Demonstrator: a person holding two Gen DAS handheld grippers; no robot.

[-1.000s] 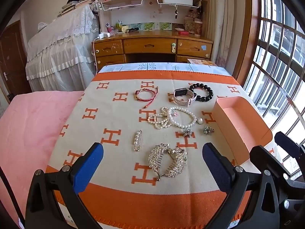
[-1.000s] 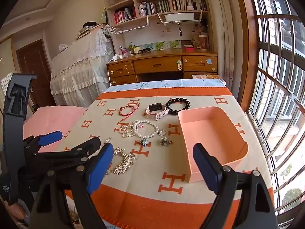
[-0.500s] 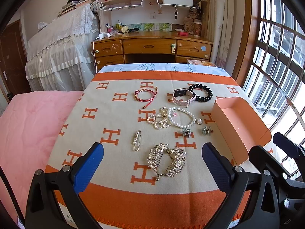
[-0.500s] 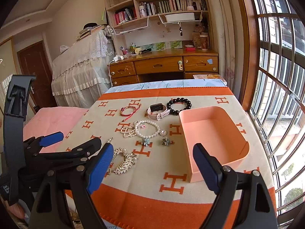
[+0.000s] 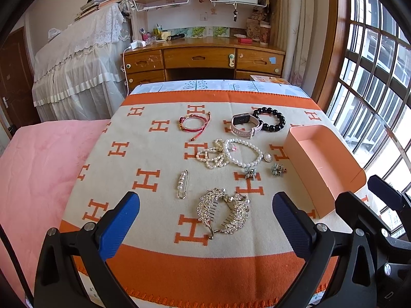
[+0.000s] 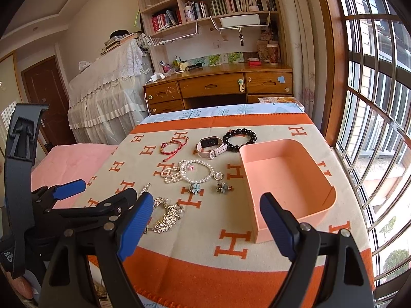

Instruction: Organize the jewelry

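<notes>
You had the orange-and-cream blanket (image 5: 143, 154) spread flat, with the pink box (image 6: 287, 179) sitting open and empty on its window side. Your left gripper (image 5: 205, 220) hung low over the near edge with its blue fingers (image 5: 118, 220) spread wide and gripping nothing; the rhinestone hair comb (image 5: 223, 213) lay on the blanket between those fingers and a little ahead of them, touching neither. Your right gripper (image 6: 205, 225) was likewise wide apart and empty, its left finger in front of the comb's near end and its right finger (image 6: 277, 223) overlapping the near wall of the box in that camera's view. Beyond the comb, the pearl necklace (image 5: 244, 151) lay looped in the middle of the blanket, tangled with a smaller pearl strand (image 5: 212, 157) just to its left. At the far end you had the black bead bracelet (image 5: 269, 122) touching the pink-strapped watch (image 5: 245, 125), and the red cord bracelet (image 5: 194, 124) well apart to their left. The pearl safety pin (image 5: 182, 183) lay just left of the comb, ahead of your left gripper's left finger. Smallest of all, two flower clips (image 5: 250, 172) (image 5: 277, 169) sat side by side between the necklace and the box, clear of all four fingers.
</notes>
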